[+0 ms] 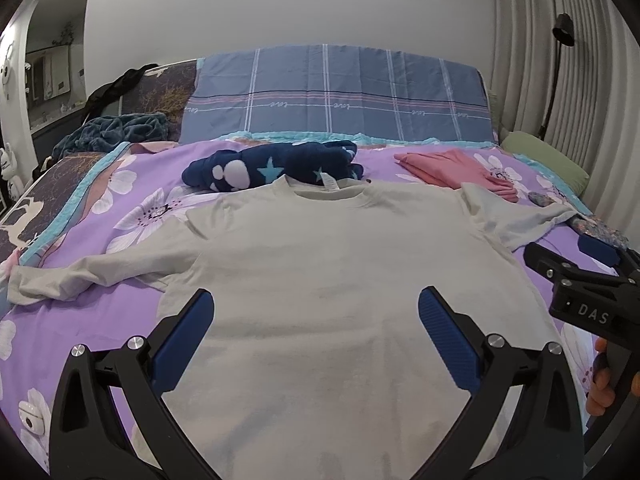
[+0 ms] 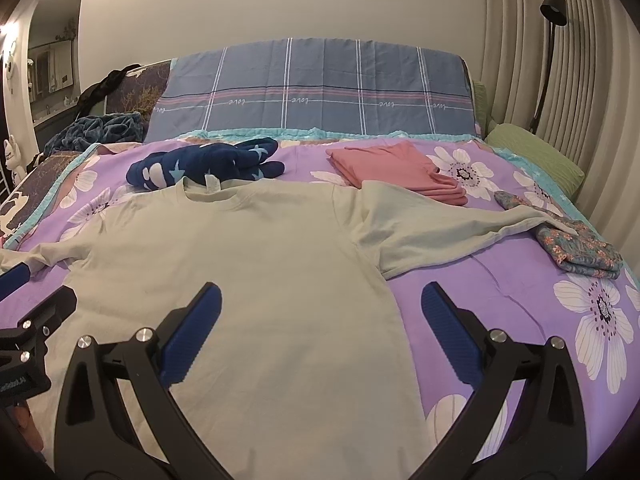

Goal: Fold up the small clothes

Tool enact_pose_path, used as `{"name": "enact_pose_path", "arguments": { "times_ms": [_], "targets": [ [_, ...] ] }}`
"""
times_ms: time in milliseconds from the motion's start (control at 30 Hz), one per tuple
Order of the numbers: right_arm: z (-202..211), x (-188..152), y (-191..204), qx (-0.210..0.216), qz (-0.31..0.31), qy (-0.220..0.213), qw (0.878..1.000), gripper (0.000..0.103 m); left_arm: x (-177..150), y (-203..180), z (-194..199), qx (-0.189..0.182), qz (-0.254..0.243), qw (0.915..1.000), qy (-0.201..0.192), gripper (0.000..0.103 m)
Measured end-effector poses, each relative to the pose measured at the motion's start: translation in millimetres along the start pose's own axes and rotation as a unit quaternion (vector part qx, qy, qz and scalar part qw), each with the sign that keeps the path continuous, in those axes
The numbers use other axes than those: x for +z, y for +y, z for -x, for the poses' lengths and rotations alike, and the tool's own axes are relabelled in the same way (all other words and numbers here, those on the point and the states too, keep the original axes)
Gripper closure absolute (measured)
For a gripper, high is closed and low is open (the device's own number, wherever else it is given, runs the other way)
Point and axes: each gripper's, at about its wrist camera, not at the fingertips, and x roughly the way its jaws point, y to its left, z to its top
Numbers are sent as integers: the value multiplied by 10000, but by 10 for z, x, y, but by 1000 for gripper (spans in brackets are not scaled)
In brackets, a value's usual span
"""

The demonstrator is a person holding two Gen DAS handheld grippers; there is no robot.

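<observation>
A pale beige long-sleeved shirt lies flat on the purple flowered bedspread, collar away from me, both sleeves spread out. It also shows in the right wrist view. My left gripper is open and empty, hovering over the shirt's lower body. My right gripper is open and empty above the shirt's right side edge and the bedspread. The right gripper also shows at the right edge of the left wrist view.
A navy star-patterned fleece lies bunched behind the collar. A folded pink garment and a folded floral cloth lie at the right. A blue plaid pillow, green pillow and floor lamp stand at the back.
</observation>
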Motion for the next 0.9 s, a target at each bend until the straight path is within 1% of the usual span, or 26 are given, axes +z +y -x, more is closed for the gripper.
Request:
{"name": "enact_pose_path", "arguments": {
  "times_ms": [267,600,900],
  "targets": [
    [-12,9,35,-14,78,4,10000,2,-21,60,-17,-109,146,9998,39,1],
    [-6,10,77,-24,134,11,9999,2,-55,73,-5,-132,116,9998,-13,1],
    [22,16,104,-97,236,-89,9996,2,-82,74,-16,-270,111,9996,16,1]
  ]
}}
